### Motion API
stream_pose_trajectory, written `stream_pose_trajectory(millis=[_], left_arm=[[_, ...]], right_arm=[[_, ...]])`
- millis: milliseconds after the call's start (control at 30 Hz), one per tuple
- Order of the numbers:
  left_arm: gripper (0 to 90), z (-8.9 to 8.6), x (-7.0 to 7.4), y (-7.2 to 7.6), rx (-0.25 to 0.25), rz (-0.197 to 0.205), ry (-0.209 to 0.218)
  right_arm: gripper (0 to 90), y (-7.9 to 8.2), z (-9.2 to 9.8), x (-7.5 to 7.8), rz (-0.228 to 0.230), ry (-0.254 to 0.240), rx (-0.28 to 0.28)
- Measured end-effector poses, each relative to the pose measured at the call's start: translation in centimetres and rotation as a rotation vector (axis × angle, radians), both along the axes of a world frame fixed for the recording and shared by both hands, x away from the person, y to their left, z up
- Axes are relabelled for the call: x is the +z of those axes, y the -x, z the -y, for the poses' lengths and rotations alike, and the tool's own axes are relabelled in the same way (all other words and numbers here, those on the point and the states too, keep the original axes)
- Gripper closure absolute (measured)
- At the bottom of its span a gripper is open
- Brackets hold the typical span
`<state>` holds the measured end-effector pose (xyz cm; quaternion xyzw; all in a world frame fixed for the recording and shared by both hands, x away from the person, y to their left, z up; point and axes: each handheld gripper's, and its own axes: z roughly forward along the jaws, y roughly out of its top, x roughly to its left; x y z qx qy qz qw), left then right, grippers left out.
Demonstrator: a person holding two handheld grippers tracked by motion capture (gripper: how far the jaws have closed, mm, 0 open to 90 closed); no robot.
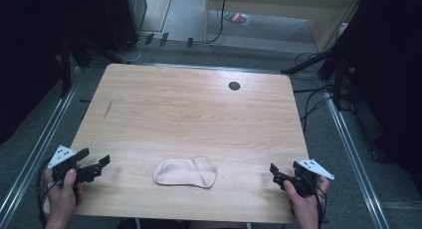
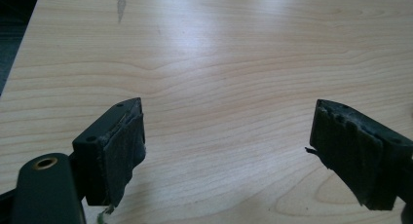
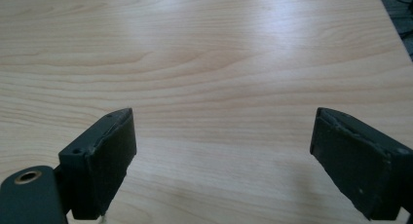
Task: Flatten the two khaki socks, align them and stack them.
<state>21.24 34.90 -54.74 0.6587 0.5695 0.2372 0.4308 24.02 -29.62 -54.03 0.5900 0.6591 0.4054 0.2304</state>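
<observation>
A pale pink sock [image 1: 185,172] lies flat on the wooden table [image 1: 189,109], near the front edge at the middle. At the table's front left corner a hand holds my left gripper [image 1: 94,163], open, well to the left of the sock. My right gripper [image 1: 274,173] is held at the front right corner, open too, right of the sock. In the left gripper view the two black jaws stand wide apart over bare wood, midpoint [image 2: 226,136]. The right gripper view shows the same, jaws wide apart with nothing between them, midpoint [image 3: 221,139].
A dark round cable hole [image 1: 234,85] sits in the table's far right part. A short dark mark [image 1: 108,108] shows on the left of the tabletop. Cables [image 1: 313,97] and dark stands surround the table on the grey floor.
</observation>
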Motion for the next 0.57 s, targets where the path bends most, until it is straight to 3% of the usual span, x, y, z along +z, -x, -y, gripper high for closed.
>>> stream_pose_trajectory(millis=[300, 400, 567], left_arm=[[13.7, -1.1, -0.1, 0.5, 0.030, 0.004, 0.004], [13.7, -1.1, -0.2, 0.4, 0.035, 0.000, 0.007], [13.7, -0.9, -0.2, 0.3, 0.038, -0.004, -0.004]], right_arm=[[9.6, 1.0, 1.9, -0.4, -0.003, 0.007, -0.048], [9.5, 1.2, 2.3, -0.5, -0.004, 0.032, -0.048], [9.5, 1.1, 2.5, -0.4, 0.007, 0.023, -0.047]])
